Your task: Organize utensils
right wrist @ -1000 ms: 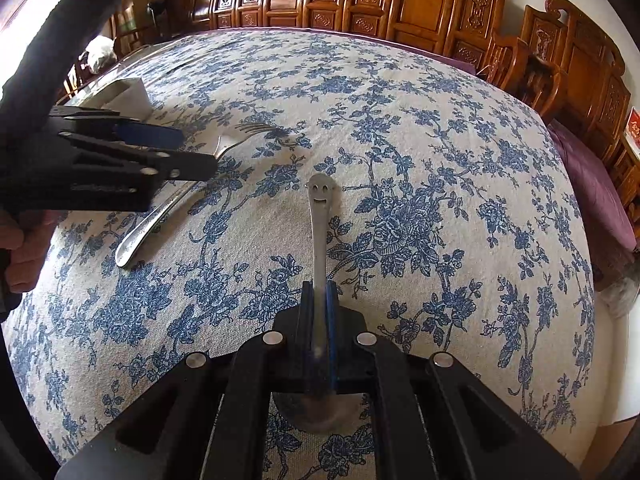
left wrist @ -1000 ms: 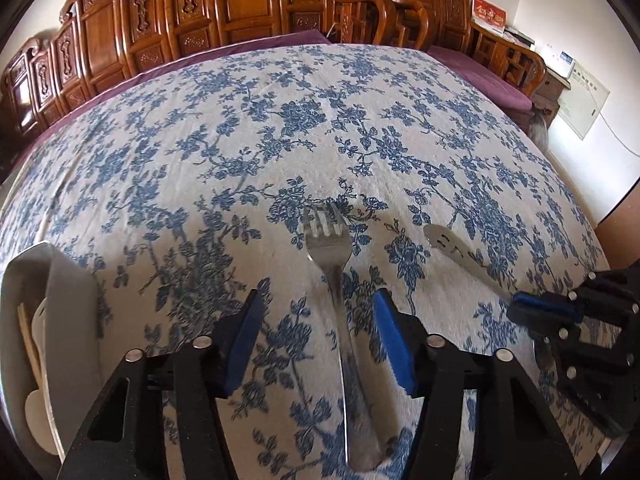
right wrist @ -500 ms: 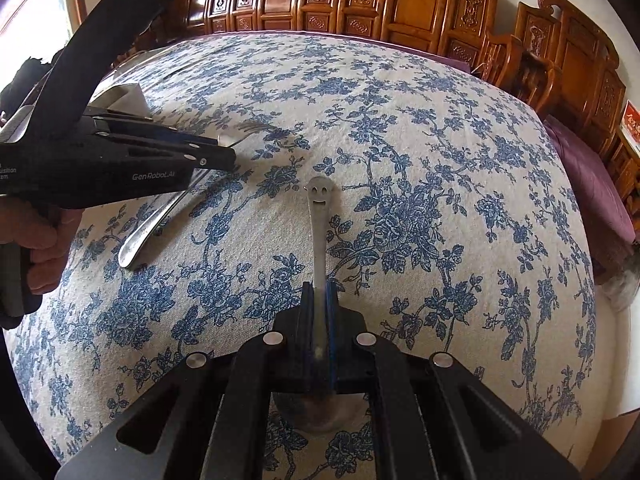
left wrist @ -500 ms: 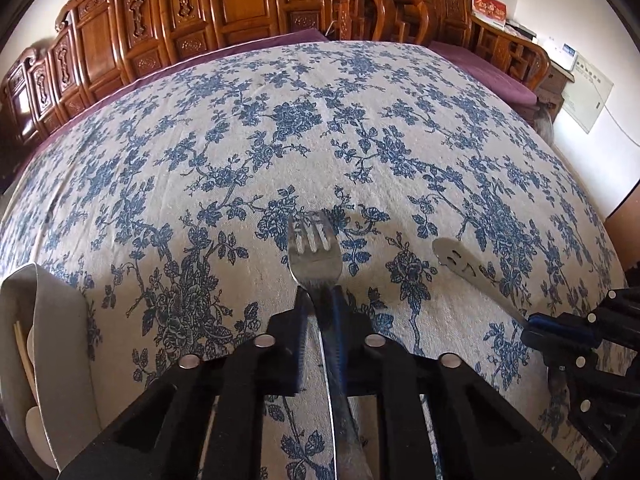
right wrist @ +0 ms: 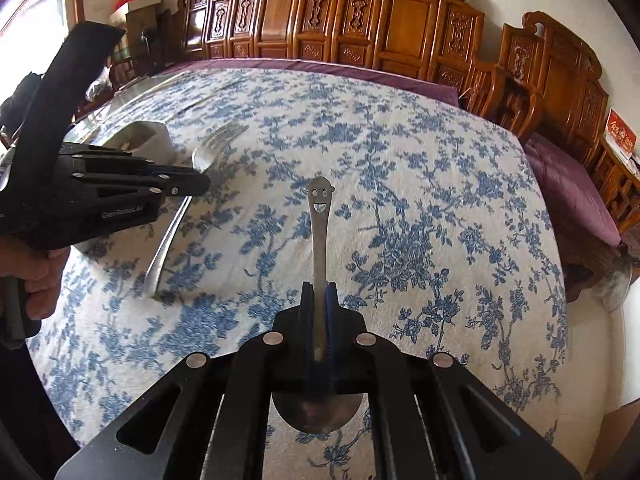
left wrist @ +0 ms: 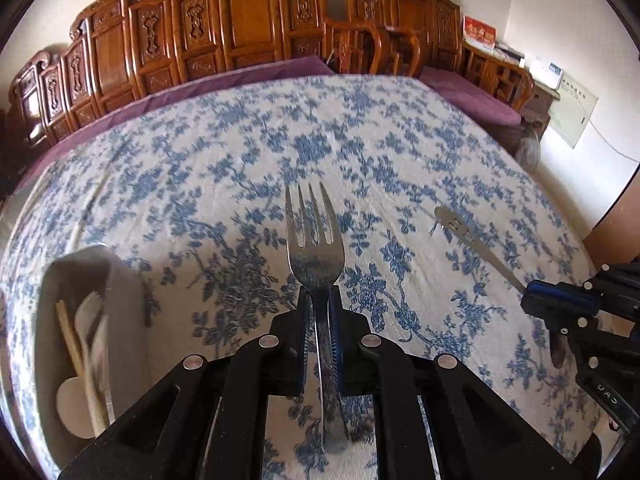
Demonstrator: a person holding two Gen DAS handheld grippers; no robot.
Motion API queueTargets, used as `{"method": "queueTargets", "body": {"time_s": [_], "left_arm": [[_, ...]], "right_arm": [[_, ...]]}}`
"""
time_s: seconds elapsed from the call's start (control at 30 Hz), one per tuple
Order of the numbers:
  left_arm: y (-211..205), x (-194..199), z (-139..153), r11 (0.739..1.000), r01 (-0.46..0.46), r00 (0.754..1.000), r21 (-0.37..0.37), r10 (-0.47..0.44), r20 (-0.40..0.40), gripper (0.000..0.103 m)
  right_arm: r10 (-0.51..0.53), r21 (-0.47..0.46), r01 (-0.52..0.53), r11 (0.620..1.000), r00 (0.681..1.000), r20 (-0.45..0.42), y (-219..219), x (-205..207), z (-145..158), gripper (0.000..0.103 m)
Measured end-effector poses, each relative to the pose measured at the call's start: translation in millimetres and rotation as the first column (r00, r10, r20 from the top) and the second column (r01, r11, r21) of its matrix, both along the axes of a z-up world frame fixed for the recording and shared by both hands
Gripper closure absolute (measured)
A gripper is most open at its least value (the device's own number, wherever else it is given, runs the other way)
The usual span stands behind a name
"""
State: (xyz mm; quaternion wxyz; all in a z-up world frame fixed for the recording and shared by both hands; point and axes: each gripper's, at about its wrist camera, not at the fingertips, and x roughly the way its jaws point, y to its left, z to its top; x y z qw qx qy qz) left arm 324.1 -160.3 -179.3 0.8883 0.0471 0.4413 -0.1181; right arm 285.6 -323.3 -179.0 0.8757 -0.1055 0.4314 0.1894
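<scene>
The bench [left wrist: 400, 152], covered with a blue-flowered cloth, carries a grey holder [left wrist: 120, 320] at its left edge — pale utensils stand inside it. The left tool [left wrist: 319, 320] is closed on the neck of a fork [left wrist: 314, 240], tines pointing away. The right tool [right wrist: 319, 312] is closed on a spoon [right wrist: 319, 216] — its smiling-face handle end points forward, its bowl lies under the tool.
</scene>
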Motion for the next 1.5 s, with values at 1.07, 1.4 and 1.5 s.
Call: {"method": "queueTargets", "body": {"time_s": [1.07,1.4,1.5], "left_arm": [[1,8,8,0.997,0.078,0.997,0.005,-0.078,0.005,0.095],[-75,76,-40,0.978,0.203,0.978,0.048,-0.200,-0.065,0.075],[-91,90,-51,0.972,0.223,0.973,0.074,-0.217,-0.080,0.075]], "right_arm": [[-0.079,0.018,0.079,0.997,0.997,0.025,-22,-10,22,0.096],[-0.127,0.055,0.128,0.990,0.992,-0.010,-63,16,-9,0.096],[-0.135,0.067,0.135,0.989,0.991,-0.017,-71,19,-14,0.096]]}}
